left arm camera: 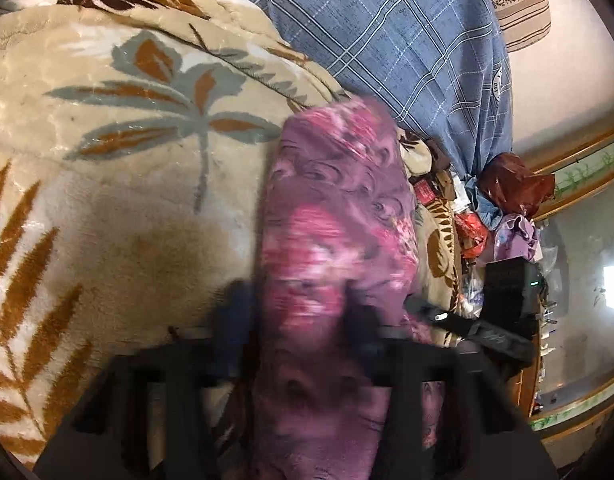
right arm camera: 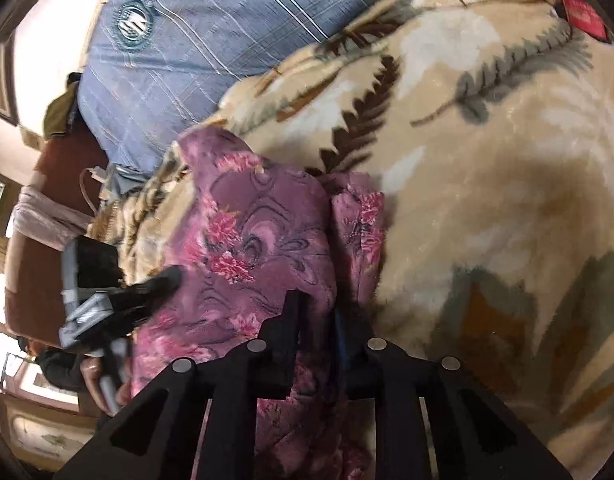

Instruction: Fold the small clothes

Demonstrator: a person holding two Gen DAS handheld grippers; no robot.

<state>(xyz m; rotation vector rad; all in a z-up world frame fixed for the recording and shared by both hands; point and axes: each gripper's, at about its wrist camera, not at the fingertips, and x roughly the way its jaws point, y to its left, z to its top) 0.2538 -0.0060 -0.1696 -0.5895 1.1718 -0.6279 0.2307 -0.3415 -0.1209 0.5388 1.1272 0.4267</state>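
Observation:
A purple and pink floral garment lies in a long strip on a beige leaf-patterned blanket. My left gripper straddles its near end, blurred, with the cloth between the fingers. In the right wrist view the same garment lies partly folded. My right gripper is shut on its near edge. The left gripper shows at the garment's left side, and the right gripper shows at the right in the left wrist view.
A blue plaid pillow lies at the far end of the bed, also in the right wrist view. Clutter of bags and cloths sits beside the bed. A red label is on the blanket.

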